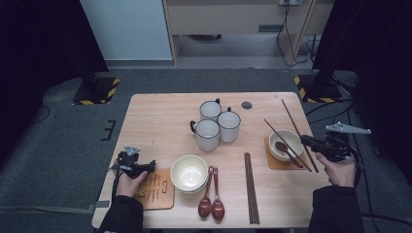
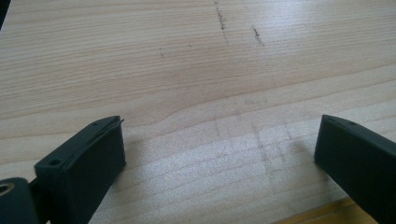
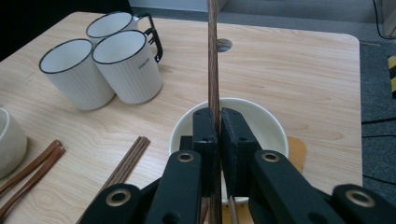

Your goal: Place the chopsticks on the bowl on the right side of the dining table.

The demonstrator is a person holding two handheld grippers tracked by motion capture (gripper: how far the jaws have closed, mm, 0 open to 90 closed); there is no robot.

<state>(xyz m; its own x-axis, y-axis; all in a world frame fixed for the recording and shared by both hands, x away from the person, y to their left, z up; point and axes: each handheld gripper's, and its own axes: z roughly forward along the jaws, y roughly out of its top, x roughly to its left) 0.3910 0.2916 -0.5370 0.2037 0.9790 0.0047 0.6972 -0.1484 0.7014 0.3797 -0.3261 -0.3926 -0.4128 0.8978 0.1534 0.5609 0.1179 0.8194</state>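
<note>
Right tool (image 3: 218, 140): jaws are pressed together on a long dark-brown wooden chopstick (image 3: 214, 70), which runs up from between them toward 12 o'clock in the right gripper view. In the high view the right tool (image 1: 311, 142) is held at 3 o'clock on the counter, and the clamped chopstick (image 1: 297, 130) is seen slanting over the rim of a small white ceramic bowl (image 1: 293, 138). A second chopstick (image 1: 284, 142) and a brown wooden spoon (image 1: 281, 146) are resting in that bowl, which stands on an orange-brown square coaster (image 1: 272, 161).

Left tool (image 2: 219, 154): jaws are held well apart over bare wood, nothing between them. In the high view it (image 1: 148, 166) is at 8 o'clock, just beside a light wooden board with dark writing (image 1: 158, 191); the writing is too small to be read.

A small dark mark is printed on one of three white ribbed mugs with black rims (image 3: 127, 65); it cannot be read.

Surface: pale wood-grain counter (image 1: 160, 116) with faint scratches and pencil-like lines. At 6 o'clock lie a cream bowl (image 1: 189, 173), two reddish-brown spoons (image 1: 212, 204) and a bundle of dark chopsticks (image 1: 250, 189). Room: grey carpet (image 1: 63, 145), black stands on yellow-and-black striped bases (image 1: 94, 92), cables along the right.
</note>
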